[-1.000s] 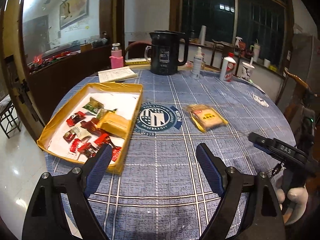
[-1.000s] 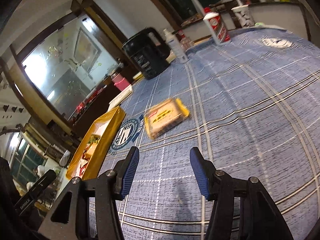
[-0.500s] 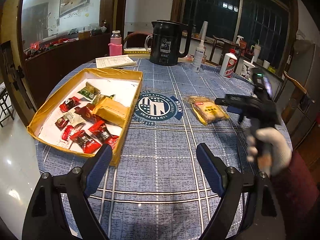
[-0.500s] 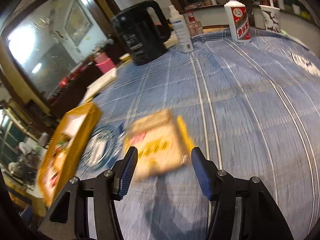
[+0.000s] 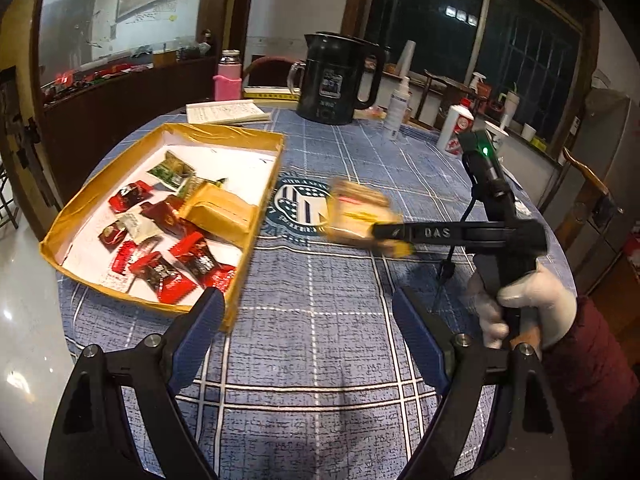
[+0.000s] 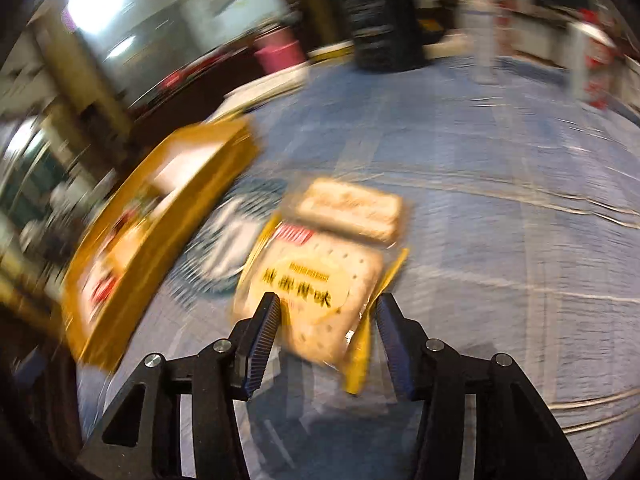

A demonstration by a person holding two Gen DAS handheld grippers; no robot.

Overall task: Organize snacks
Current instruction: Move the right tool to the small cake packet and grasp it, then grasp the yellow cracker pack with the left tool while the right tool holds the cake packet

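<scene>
A yellow-edged pack of crackers is held between the fingers of my right gripper, lifted off the blue checked tablecloth; it looks blurred in the left wrist view. The right gripper points left toward the yellow tray, which holds several red-wrapped snacks, a green packet and a tan pack. The tray also shows in the right wrist view. My left gripper is open and empty above the near part of the table.
A black kettle, a spray bottle, a white-and-red bottle, a pink flask and a notepad stand at the table's far side. A chair stands at the right.
My right gripper has closed on the cracker pack, lifted it and moved it left toward the tray. The left gripper has stayed open and almost still.
</scene>
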